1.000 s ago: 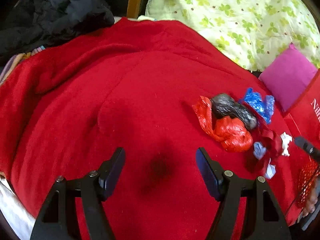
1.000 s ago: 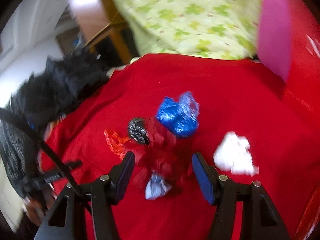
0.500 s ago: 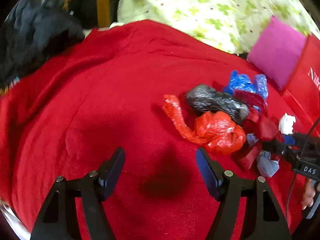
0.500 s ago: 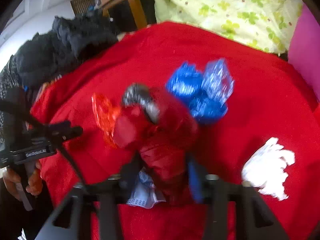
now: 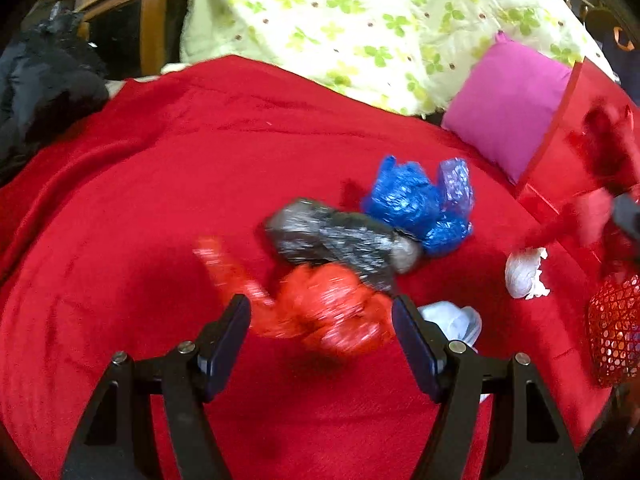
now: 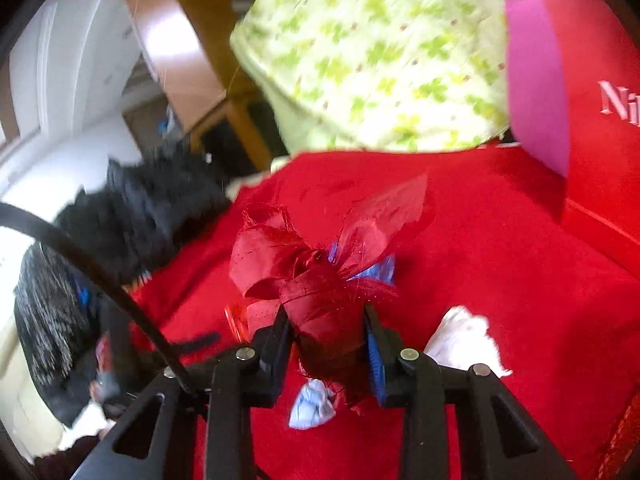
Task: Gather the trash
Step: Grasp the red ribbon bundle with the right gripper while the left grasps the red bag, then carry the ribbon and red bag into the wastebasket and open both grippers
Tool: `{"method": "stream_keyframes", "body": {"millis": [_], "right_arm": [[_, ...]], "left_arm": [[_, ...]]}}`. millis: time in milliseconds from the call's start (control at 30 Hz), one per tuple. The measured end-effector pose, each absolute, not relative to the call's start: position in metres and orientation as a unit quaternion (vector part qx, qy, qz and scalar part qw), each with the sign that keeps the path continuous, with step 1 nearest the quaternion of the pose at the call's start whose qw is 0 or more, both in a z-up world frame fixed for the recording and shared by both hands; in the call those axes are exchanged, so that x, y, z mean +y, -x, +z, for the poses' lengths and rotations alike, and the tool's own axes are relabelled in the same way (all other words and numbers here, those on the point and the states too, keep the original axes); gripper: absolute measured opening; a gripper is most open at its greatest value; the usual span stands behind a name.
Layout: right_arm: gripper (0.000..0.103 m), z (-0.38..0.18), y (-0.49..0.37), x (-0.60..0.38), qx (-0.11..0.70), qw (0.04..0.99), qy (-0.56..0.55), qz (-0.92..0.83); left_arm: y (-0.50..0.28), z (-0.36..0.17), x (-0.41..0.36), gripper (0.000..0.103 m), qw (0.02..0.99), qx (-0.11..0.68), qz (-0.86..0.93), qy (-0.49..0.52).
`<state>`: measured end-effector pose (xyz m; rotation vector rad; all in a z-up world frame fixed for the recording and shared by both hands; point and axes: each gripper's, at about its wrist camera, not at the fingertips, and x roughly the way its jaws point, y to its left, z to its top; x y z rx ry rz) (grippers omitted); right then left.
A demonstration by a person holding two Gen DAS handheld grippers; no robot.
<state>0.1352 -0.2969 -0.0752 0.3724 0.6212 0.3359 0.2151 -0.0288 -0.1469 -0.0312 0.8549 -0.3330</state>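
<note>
My left gripper (image 5: 321,312) is open with a crumpled red plastic bag (image 5: 324,312) lying between its fingers on the red blanket (image 5: 160,184). Behind it lie a black bag (image 5: 340,240) and a blue bag (image 5: 416,200). A white tissue wad (image 5: 524,272) and a pale blue scrap (image 5: 452,320) lie to the right. My right gripper (image 6: 327,330) is shut on a dark red fabric wad (image 6: 320,280) and holds it above the blanket. The tissue (image 6: 464,340) and the pale scrap (image 6: 312,404) lie below it.
A red paper bag (image 5: 560,152) stands at the right next to a pink cushion (image 5: 508,100). A red mesh piece (image 5: 612,328) sits at the right edge. A green-patterned quilt (image 5: 360,20) lies behind; a black jacket (image 5: 44,84) is at the left.
My right gripper closed on the dark red fabric wad and lifted it off the pile. My left gripper moved forward until the red bag sits between its fingers.
</note>
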Motion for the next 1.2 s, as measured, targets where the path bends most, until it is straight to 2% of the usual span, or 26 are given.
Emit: {"method": "stream_keyframes", "body": {"millis": [233, 300, 433, 567, 867, 1200], "right_arm": [[0.035, -0.083, -0.137, -0.295, 0.325, 0.916, -0.180, 0.151], [0.035, -0.083, -0.139, -0.298, 0.328, 0.915, -0.177, 0.154], [0.035, -0.078, -0.140, -0.296, 0.314, 0.920, -0.172, 0.162], [0.035, -0.074, -0.131, -0.296, 0.304, 0.924, -0.166, 0.161], [0.035, -0.047, -0.096, -0.320, 0.255, 0.941, -0.167, 0.148], [0.035, -0.004, -0.031, -0.361, 0.171, 0.965, -0.161, 0.119]], "left_arm": [[-0.229, -0.171, -0.035, 0.072, 0.871, 0.456, -0.177, 0.037], [-0.228, -0.171, -0.031, 0.061, 0.867, 0.459, -0.187, 0.046], [-0.220, -0.168, -0.027, 0.051, 0.868, 0.455, -0.190, 0.047], [-0.201, -0.158, -0.023, 0.048, 0.875, 0.443, -0.189, 0.042], [-0.137, -0.105, -0.012, 0.048, 0.911, 0.382, -0.153, 0.030], [-0.083, -0.007, -0.083, 0.048, 0.941, 0.288, -0.169, -0.052]]}}
